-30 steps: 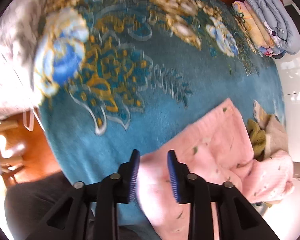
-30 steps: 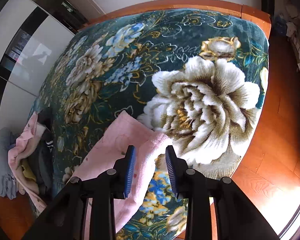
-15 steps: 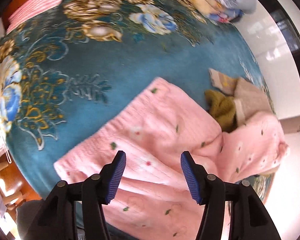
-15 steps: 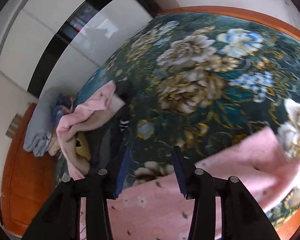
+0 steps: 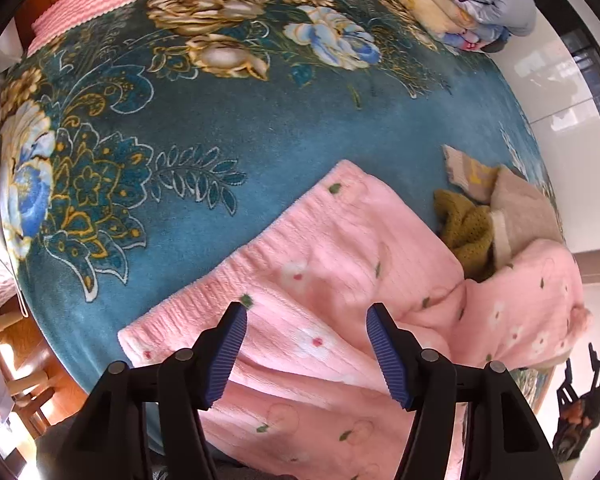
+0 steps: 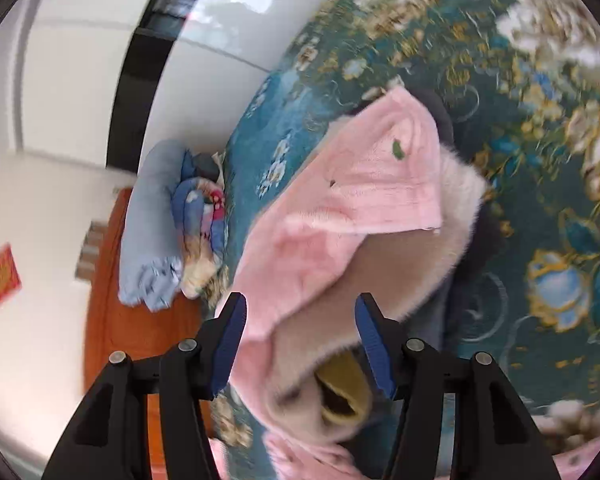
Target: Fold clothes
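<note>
The left gripper (image 5: 306, 342) is held low over the pink garment (image 5: 340, 280) spread on the floral blanket (image 5: 204, 120), jaws wide and empty. The right gripper (image 6: 298, 336), equally wide, is poised above the clothes pile (image 6: 364, 216), nothing gripped.

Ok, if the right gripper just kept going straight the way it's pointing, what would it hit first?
Most likely the heap of clothes: the right gripper is open and aimed at the pink fleece garment draped over a beige one. The picture is blurred, so which of the two comes first is unclear.
</note>
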### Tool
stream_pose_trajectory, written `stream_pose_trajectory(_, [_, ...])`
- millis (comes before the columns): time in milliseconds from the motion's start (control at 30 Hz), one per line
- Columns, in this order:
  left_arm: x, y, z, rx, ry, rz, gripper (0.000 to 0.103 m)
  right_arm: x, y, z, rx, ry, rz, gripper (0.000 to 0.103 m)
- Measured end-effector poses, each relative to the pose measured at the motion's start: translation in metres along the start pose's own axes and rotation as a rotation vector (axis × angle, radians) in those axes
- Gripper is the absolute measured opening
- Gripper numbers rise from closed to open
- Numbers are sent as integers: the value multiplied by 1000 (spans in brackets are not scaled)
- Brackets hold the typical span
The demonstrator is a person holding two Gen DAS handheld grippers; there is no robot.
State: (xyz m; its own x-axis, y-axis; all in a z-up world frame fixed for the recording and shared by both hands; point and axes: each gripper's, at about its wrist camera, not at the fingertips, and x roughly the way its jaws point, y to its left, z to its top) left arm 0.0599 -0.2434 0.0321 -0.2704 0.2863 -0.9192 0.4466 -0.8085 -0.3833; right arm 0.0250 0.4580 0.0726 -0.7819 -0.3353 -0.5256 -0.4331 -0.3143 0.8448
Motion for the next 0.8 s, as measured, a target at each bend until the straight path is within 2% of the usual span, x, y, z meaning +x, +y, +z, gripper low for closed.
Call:
stream_pose_trajectory(100, [5,5,4,-15,8,0,66,43,4,20,116,17,42,58])
stream_pose_trajectory(233, [11,13,7,-26,19,2,67,63,-10,37,256,-57,52,58])
stream_pose_trajectory(400, [16,25,11,-45,32,12,67,69,-26,52,333,-129,-45,58])
stream_pose_trajectory(467, [16,29,13,-56,38,14,67,68,-35,53,373,-149,-37,49])
stream_pose_trajectory(500, [16,31,14,-61,41,15,67,67,-37,53,381,-155,-42,27])
stream_pose_trajectory(533, [16,33,15,-66,44,16,67,64,-34,55,364,-160,-51,14])
stream_pose_trajectory(700, [8,36,23,-64,35,27,67,42,-1,68,181,-193,-116,11])
stream_pose_trajectory(800, [4,34,26,-60,30,29,67,22,33,72,58,-210,-72,10])
